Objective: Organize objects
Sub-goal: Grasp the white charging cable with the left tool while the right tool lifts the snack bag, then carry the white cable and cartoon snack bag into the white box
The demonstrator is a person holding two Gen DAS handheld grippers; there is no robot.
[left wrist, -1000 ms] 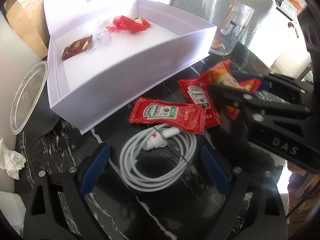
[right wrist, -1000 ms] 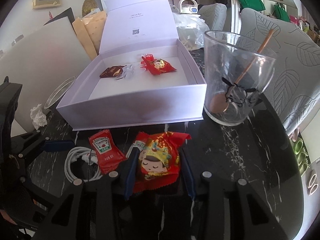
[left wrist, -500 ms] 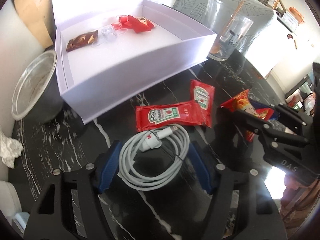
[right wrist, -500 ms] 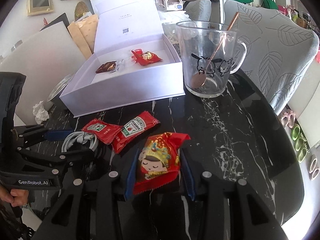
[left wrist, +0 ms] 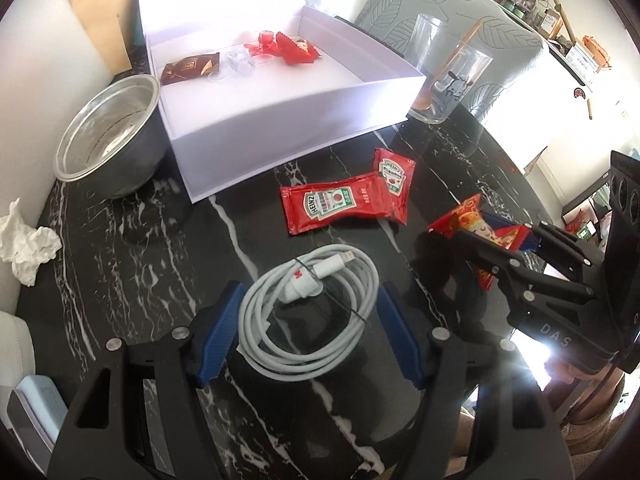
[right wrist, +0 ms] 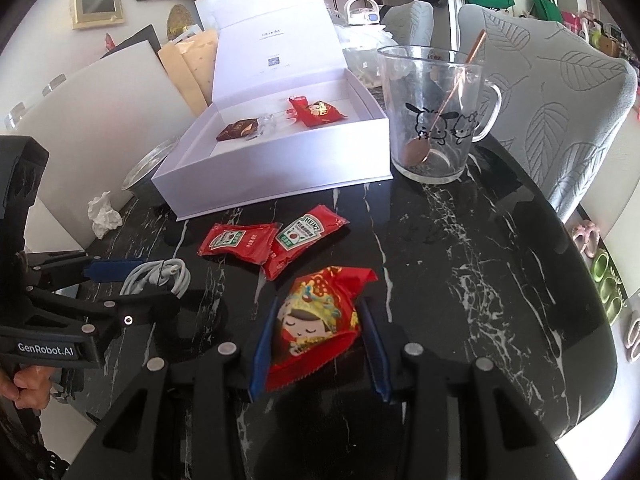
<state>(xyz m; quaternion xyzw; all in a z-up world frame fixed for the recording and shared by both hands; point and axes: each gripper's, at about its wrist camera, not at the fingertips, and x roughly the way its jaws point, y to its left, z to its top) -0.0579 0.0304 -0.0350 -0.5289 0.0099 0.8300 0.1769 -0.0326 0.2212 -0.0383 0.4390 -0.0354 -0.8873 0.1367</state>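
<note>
Between my left gripper's (left wrist: 308, 316) blue pads lies the coiled white cable (left wrist: 310, 312); its jaws have just been closing and the pads now press the coil's sides, though whether it is clear of the black marble table (left wrist: 120, 248) I cannot tell. My right gripper (right wrist: 316, 320) is clamped on a red snack packet (right wrist: 316, 316) with a cartoon face; the packet's lower end is hidden behind the fingers. Two ketchup sachets (right wrist: 272, 240) lie overlapped on the table between the grippers and the open white box (right wrist: 280, 176). Inside the box I make out a brown wrapper (left wrist: 190, 68), a red sweet packet (left wrist: 296, 50) and something clear (left wrist: 238, 62) between them that I cannot identify. A glass mug (right wrist: 436, 120) with a spoon (right wrist: 444, 108) inside stands just beside the box's right wall. Left of the box a metal bowl (left wrist: 108, 136) touches the box's corner, and a crumpled tissue (left wrist: 28, 244) lies near the table's edge. At the lower left of the right wrist view, only part of a hand (right wrist: 24, 384) shows.
</note>
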